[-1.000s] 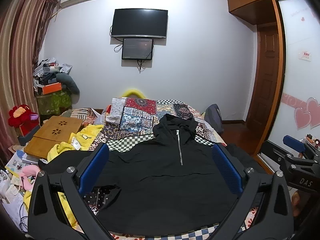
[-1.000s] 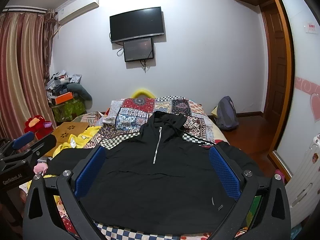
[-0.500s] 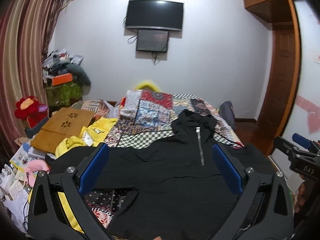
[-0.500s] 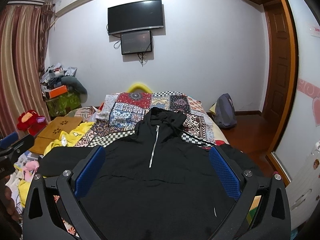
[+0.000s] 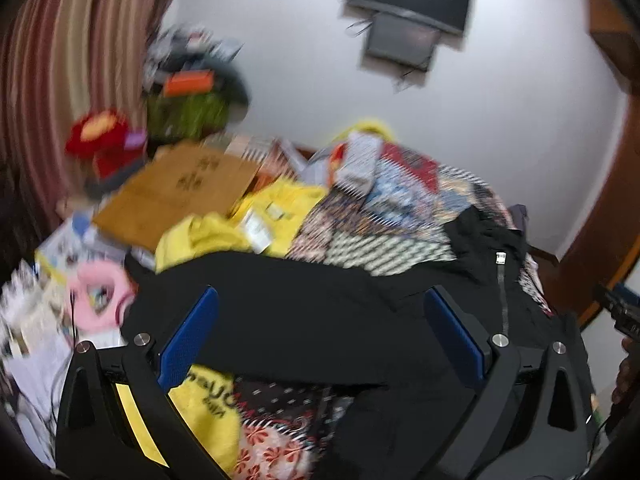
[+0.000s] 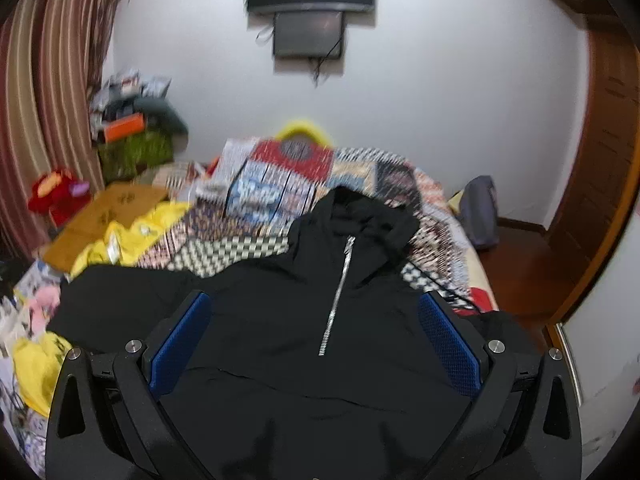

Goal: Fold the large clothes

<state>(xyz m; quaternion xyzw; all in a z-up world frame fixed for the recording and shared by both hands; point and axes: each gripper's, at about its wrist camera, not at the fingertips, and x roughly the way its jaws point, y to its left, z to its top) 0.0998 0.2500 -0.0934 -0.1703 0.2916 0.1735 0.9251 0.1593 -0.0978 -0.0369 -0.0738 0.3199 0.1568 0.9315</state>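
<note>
A black hooded jacket [image 6: 320, 360] with a silver half zip [image 6: 336, 308] lies flat, front up, on the patterned bed cover [image 6: 280, 200]. Its hood points to the far wall. My right gripper [image 6: 312, 344] is open and empty, above the jacket's chest. My left gripper [image 5: 320, 336] is open and empty, above the jacket's left sleeve [image 5: 260, 300], which stretches toward the bed's left side. The zip also shows in the left wrist view [image 5: 502, 300]. Both views are blurred by motion.
Yellow clothing [image 5: 240, 224] and a wooden lap desk [image 5: 176, 192] lie left of the jacket. A yellow bag [image 5: 204, 412] lies under the sleeve. A pink ring [image 5: 100, 300] and papers clutter the left floor. A grey backpack [image 6: 480, 216] stands at the right bed side.
My left gripper has swung left and tilted down toward the jacket's left sleeve. My right gripper has dropped closer over the jacket's chest. Both stay open.
</note>
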